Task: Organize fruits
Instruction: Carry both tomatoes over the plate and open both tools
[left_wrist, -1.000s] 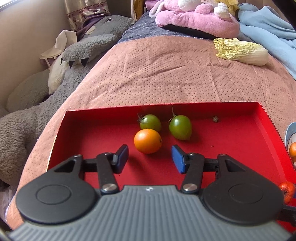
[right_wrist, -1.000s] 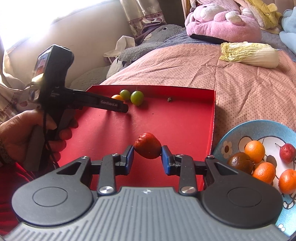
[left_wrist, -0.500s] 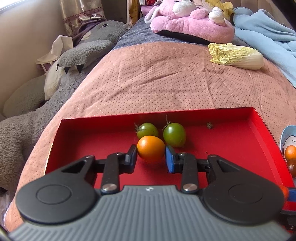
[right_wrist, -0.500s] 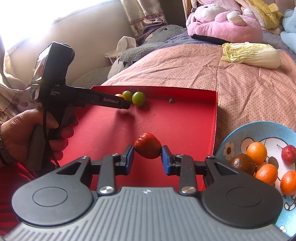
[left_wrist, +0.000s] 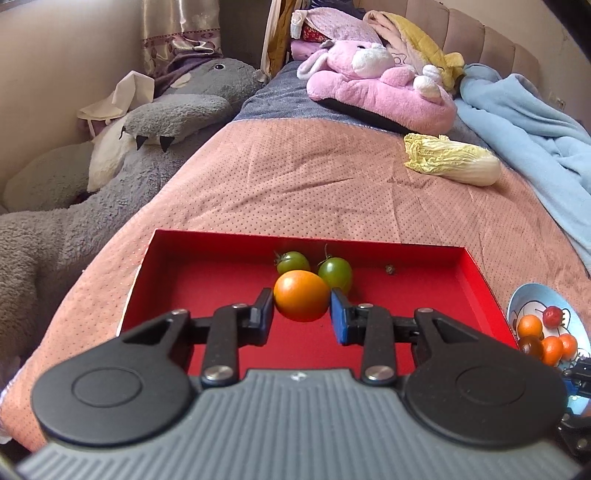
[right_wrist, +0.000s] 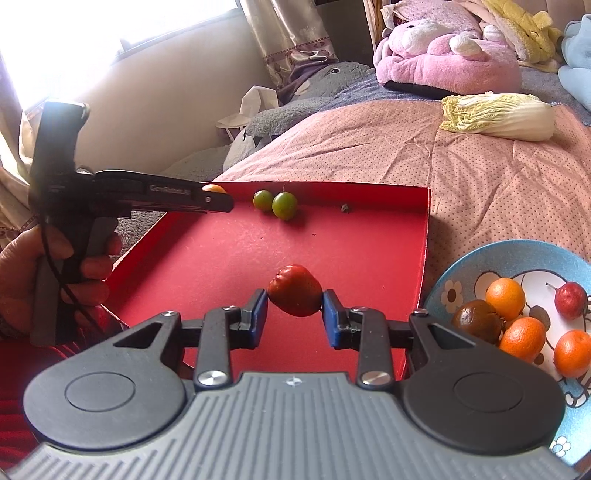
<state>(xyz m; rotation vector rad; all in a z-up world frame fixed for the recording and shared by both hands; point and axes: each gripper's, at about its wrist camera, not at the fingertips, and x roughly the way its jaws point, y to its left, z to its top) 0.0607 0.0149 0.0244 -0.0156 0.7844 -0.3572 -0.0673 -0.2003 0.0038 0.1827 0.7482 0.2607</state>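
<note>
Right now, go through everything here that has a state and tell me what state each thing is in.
left gripper: fingers shut on the orange tomato, lifted above the red tray
right gripper: fingers shut on the red fruit, above the tray
two green tomatoes: lying loose in the tray, touching
blue plate: holding five fruits
napa cabbage: lying on the bedspread

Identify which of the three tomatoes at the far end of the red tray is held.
The orange tomato, gripped between the left gripper's fingers. The two green tomatoes lie free behind it.
</note>
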